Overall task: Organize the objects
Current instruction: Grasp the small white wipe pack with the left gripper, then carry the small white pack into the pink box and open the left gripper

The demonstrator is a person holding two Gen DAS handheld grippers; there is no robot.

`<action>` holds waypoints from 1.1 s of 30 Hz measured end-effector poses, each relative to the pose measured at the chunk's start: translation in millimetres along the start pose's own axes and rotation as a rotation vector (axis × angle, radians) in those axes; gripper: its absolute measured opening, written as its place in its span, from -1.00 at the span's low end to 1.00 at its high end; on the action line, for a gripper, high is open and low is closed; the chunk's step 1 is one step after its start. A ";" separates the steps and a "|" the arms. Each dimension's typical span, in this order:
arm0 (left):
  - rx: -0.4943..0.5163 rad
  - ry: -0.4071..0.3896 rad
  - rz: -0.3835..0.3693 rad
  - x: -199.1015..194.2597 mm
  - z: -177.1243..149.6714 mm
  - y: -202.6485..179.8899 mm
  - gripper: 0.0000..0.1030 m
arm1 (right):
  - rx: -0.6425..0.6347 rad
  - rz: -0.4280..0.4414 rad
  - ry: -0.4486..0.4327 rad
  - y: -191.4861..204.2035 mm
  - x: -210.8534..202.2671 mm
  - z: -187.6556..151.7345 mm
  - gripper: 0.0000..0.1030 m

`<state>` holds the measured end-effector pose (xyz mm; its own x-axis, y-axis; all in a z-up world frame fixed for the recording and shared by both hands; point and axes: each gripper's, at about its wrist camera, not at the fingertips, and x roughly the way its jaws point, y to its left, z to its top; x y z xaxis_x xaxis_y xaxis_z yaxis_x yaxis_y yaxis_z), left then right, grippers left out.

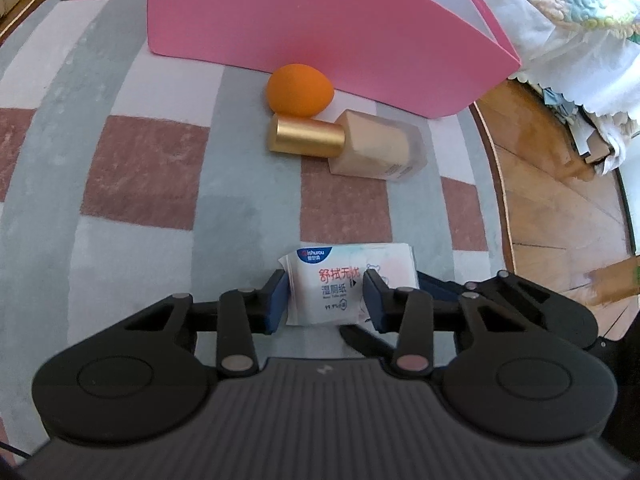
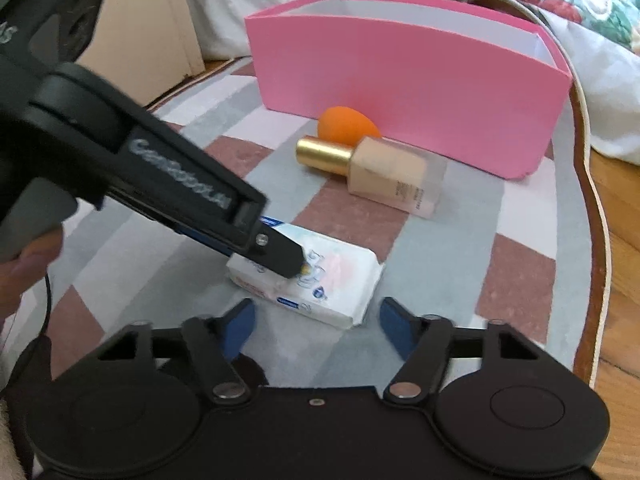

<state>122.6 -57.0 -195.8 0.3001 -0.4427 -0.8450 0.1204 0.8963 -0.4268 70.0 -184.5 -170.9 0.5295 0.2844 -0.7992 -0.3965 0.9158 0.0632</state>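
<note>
Here, wet-wipe pack (image 1: 326, 286) clamped by left gripper (image 1: 326, 296), resting on checked rug (image 1: 140, 168) near its front edge. Right gripper (image 2: 316, 322) held open just beside pack, nothing gripped. Pink box (image 2: 400, 92) stood toward rug's far edge.

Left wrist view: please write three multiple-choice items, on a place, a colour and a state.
1. Where is the orange sponge? A on the rug beside the pink box; B inside the box; C on the wooden floor.
2. What colour is the bottle cap? A silver; B gold; C black.
3. How is the bottle? A upright; B hanging; C lying on its side.
Answers: 1A, it rests on the rug outside the box wall; 2B, the cap shines gold; 3C, its long side rests on the rug.
</note>
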 end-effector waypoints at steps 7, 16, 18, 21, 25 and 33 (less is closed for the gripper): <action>-0.030 -0.012 -0.013 -0.6 -0.7 5.0 -0.24 | -0.007 -0.019 -0.016 3.8 5.9 -0.8 0.10; -0.057 -0.007 -0.011 -13.1 -13.0 -1.4 -0.25 | -0.018 -0.005 0.020 8.9 -1.6 2.8 0.15; -0.068 -0.004 -0.032 -19.4 -15.3 -2.3 -0.25 | -0.029 -0.002 0.016 10.2 -8.9 3.8 0.22; -0.088 -0.001 -0.064 -30.5 -19.0 -4.9 -0.25 | -0.048 0.005 0.005 12.7 -26.7 5.4 0.30; -0.097 -0.015 -0.093 -49.2 -26.6 -11.8 -0.25 | -0.046 0.037 -0.009 12.8 -47.8 9.4 0.43; -0.042 -0.066 -0.110 -112.6 -27.0 -34.7 -0.25 | 0.001 0.105 -0.045 15.3 -95.1 29.2 0.45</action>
<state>59.2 -38.9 -94.6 0.3490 -0.5347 -0.7696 0.1171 0.8397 -0.5303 35.5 -189.3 -76.4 0.5181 0.3913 -0.7606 -0.4508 0.8806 0.1459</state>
